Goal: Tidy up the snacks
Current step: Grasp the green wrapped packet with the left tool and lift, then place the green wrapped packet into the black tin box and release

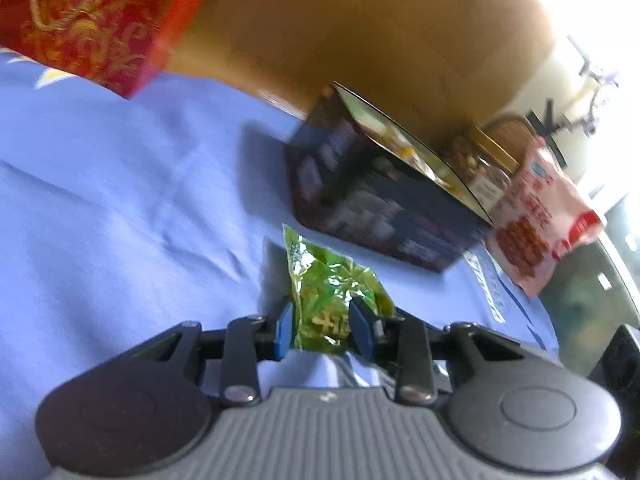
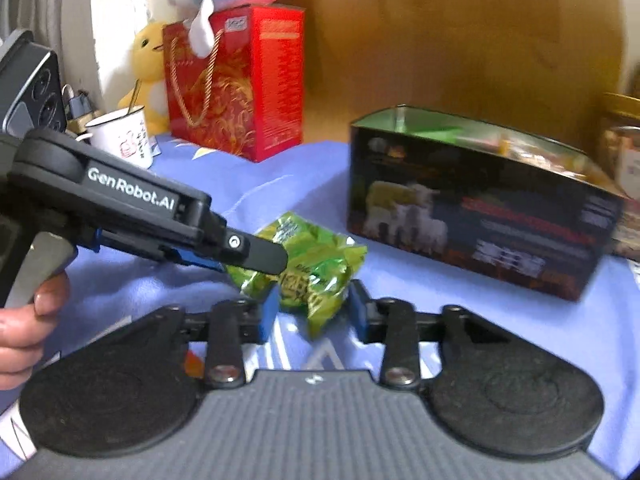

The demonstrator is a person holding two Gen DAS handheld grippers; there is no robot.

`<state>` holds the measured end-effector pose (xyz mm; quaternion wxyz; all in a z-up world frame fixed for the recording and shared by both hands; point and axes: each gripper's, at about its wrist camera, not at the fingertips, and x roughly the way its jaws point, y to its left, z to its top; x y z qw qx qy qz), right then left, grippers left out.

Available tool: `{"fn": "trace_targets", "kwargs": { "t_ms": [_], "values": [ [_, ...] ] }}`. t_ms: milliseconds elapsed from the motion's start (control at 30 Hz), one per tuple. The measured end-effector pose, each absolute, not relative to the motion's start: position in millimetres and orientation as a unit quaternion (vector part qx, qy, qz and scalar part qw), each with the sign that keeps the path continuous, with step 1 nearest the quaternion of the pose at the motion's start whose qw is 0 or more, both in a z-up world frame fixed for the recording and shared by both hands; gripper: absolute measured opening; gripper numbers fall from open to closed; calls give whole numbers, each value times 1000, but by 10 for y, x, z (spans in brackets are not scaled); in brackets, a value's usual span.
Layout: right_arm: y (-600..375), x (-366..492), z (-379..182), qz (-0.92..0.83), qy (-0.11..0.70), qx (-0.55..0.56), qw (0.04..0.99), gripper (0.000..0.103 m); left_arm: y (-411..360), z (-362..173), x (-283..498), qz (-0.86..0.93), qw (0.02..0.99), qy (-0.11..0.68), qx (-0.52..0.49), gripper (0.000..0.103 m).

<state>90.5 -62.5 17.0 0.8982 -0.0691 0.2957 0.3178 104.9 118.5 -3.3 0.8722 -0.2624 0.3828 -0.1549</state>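
- The left claw [image 1: 323,330] has its blue pads closed on the green snack packet [image 1: 334,296], pinching it near one end. The right wrist view shows the left claw [image 2: 256,254] from the side, reaching in over that packet [image 2: 308,264]; gripping at the end probably leaves the rest of the packet free to go into a container first.
- The right claw [image 2: 312,312] is partly open, its pads either side of the packet's lower corner. I cannot tell whether they touch it; it looks more like standing by than a second grip.
- The packet sits low over the blue cloth [image 1: 120,200] covering the counter; whether it rests on the cloth or is lifted just clear is unclear.
- Just beyond stands the open dark box [image 2: 480,216], with other packets already inside, so it is likely the destination.
- Past the box in the left wrist view are a jar of nuts [image 1: 486,164] and a pink snack bag [image 1: 532,220], perhaps waiting to be sorted.
- Further back stands a red gift bag [image 2: 236,84], with a white mug [image 2: 120,136] beside it.
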Motion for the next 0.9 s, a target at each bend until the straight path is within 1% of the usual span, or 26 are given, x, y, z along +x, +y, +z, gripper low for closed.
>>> {"fn": "trace_targets", "kwargs": {
  "t_ms": [233, 333, 367, 433, 500, 533, 567, 600, 667, 700, 900],
  "values": [
    [-1085, 635, 192, 281, 295, -38, 913, 29, 744, -32, 945, -198, 864, 396, -238, 29],
    [-1277, 545, 198, 282, 300, -28, 911, 40, 657, -28, 965, -208, 859, 404, -237, 30],
    [-1318, 539, 189, 285, 304, -26, 908, 44, 654, -24, 980, -210, 856, 407, -239, 33],
    [-1375, 530, 157, 287, 312, -33, 905, 46, 635, -22, 1024, -214, 853, 411, -240, 34],
    [-1394, 524, 121, 288, 313, -40, 904, 48, 594, -37, 1039, -216, 853, 410, -239, 32],
    [-1378, 524, 115, 291, 312, -42, 904, 48, 568, -45, 1049, -220, 852, 412, -238, 29],
    [-1350, 525, 111, 292, 311, -47, 903, 45, 525, -53, 1058, -223, 848, 417, -239, 26],
    [-1313, 517, 108, 293, 309, -55, 903, 38, 506, -41, 1048, -218, 852, 415, -235, 25],
    [-1249, 480, 102, 287, 301, -70, 907, 37, 503, 12, 1023, -215, 856, 410, -229, 23],
    [-1250, 464, 104, 285, 298, -74, 908, 35, 513, 45, 1009, -217, 858, 406, -228, 20],
    [-1307, 379, 260, 278, 239, -69, 928, 34, 565, 395, 986, -226, 878, 362, -216, 20]
  ]
}}
